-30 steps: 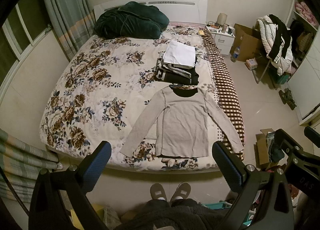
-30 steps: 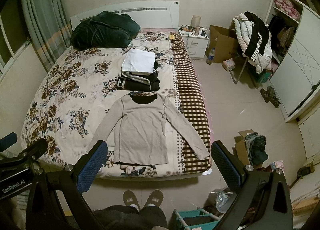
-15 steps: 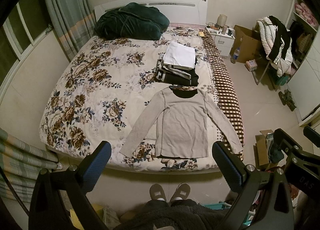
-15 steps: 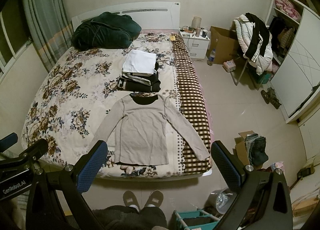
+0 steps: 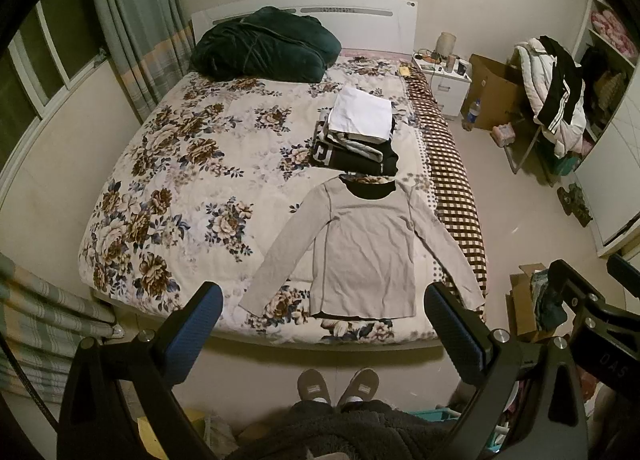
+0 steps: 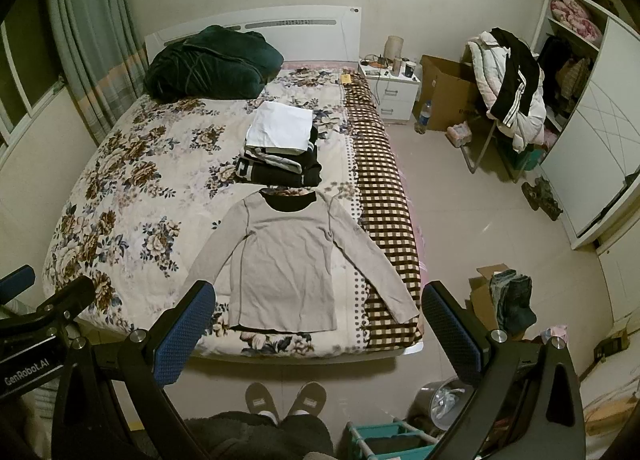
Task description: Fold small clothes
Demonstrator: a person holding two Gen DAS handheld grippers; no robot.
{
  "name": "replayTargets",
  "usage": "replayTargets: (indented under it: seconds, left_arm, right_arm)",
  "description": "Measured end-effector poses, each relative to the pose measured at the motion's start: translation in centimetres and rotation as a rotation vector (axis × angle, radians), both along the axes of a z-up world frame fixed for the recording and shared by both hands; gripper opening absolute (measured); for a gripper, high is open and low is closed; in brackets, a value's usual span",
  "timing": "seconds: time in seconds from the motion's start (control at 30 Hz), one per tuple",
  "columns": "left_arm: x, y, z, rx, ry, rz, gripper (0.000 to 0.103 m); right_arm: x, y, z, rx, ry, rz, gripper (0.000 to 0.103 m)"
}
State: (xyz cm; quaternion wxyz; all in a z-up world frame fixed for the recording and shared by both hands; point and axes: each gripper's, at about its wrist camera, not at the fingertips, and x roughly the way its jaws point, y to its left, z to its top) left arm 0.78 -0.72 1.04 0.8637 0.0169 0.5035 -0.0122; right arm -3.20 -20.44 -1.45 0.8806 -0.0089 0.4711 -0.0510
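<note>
Beyond both spread grippers, shirt flat.

We cannot make out the small items on the nightstand, and the lower garments in the stack hide under its white top piece. The wardrobe runs past the frame edge, and our legs are cut off below.

Above the bed the air is open, its left half bare floral quilt, while the folded clothes stack sits just beyond the spread long-sleeved shirt and a dark green duvet crowds the headboard.
</note>
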Motion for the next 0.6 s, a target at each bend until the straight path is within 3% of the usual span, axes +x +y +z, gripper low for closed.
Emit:
replayTargets:
  seconds: [0.4,0.5,0.6]
  left_arm:
    - [0.5,-0.5,0.1,0.022,-0.033,0.008,0.103]
    - [2.8,-1.8,-0.6,0.057,-0.079,0.019,0.103]
    - [6.1,-3.1,-3.3,0.078,-0.080,0.032,0.103]
  right_arm:
    - [0.6,-0.3,0.1,0.024,0.007,-0.023,0.103]
    - [2.1,-2.3,-1.2,0.065,0.028,-0.077,0.103]
    - [4.1,-6.4,-5.2,0.145,0.079,-0.176,0.103]
